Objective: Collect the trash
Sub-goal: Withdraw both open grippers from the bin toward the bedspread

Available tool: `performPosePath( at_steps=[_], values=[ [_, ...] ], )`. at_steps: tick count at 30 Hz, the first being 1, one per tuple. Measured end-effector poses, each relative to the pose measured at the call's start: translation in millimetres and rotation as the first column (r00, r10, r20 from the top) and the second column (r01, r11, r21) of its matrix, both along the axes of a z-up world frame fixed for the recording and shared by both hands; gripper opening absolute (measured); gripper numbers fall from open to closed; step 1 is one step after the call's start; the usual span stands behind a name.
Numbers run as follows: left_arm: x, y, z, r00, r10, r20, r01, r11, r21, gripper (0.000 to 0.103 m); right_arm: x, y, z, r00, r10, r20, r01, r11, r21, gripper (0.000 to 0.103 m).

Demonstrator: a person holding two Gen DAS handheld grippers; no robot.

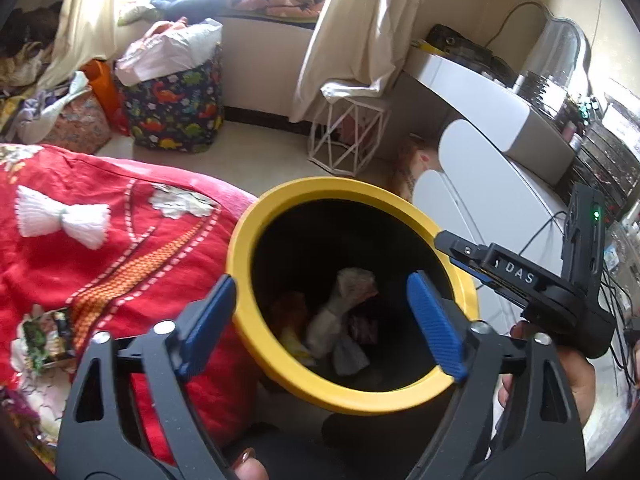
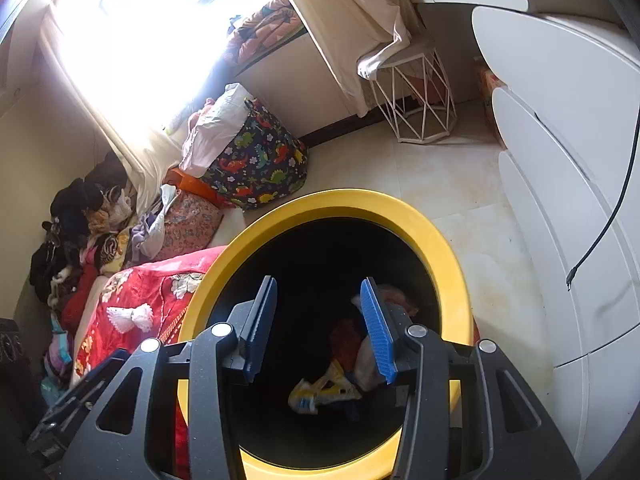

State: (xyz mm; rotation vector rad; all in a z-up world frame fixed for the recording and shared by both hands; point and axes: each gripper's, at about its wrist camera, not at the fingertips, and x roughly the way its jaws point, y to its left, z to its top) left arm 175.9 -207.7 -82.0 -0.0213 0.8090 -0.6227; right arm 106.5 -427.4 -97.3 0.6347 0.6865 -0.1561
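Observation:
A black bin with a yellow rim (image 1: 460,276) (image 2: 448,248) stands beside a bed with a red blanket (image 1: 100,256) (image 2: 148,292). Crumpled wrappers and tissue (image 1: 344,320) (image 2: 324,392) lie at its bottom. My left gripper (image 1: 320,320) is open and empty over the bin mouth. My right gripper (image 2: 318,328) is open and empty above the bin; it also shows in the left wrist view (image 1: 520,276) at the bin's right rim. A dark snack wrapper (image 1: 48,336) lies on the blanket at the left. A white bow-shaped item (image 1: 64,216) (image 2: 130,316) lies on the blanket.
A dinosaur-print fabric basket (image 1: 176,112) (image 2: 260,160) and bags stand by the window wall. A white wire stool (image 1: 348,136) (image 2: 420,96) stands under the curtain. White drawers (image 1: 480,184) (image 2: 568,152) are on the right, with a cable (image 2: 608,216) hanging.

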Motion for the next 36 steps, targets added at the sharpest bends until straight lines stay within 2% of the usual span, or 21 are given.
performPosePath(
  at_steps=[1,5,15,27,36],
  values=[
    [-1,2,2,1.0,0.009,0.007,-0.009,1.0,-0.001,0.089,1,3,1,1.0,0.008,0.002,-0.008,1.0,0.0,0.045],
    [-3,12,9,0.999,0.046,0.017,-0.046,0.999,-0.013,0.092,2,11,7,1.0,0.03,0.01,-0.029,0.999,-0.028,0.048],
    [-13,44,23,0.992,0.117,0.05,-0.115,0.993,-0.032,0.092,1,31,22,0.996,0.08,0.032,-0.076,0.992,-0.103,0.057],
    [-22,76,37,0.977,0.186,0.102,-0.182,0.982,-0.047,0.092,1,56,33,0.989,0.138,0.054,-0.13,0.982,-0.14,0.067],
    [-23,102,40,0.963,0.244,0.111,-0.238,0.969,-0.065,0.092,2,72,41,0.983,0.173,0.068,-0.16,0.974,-0.161,0.075]
  ],
)
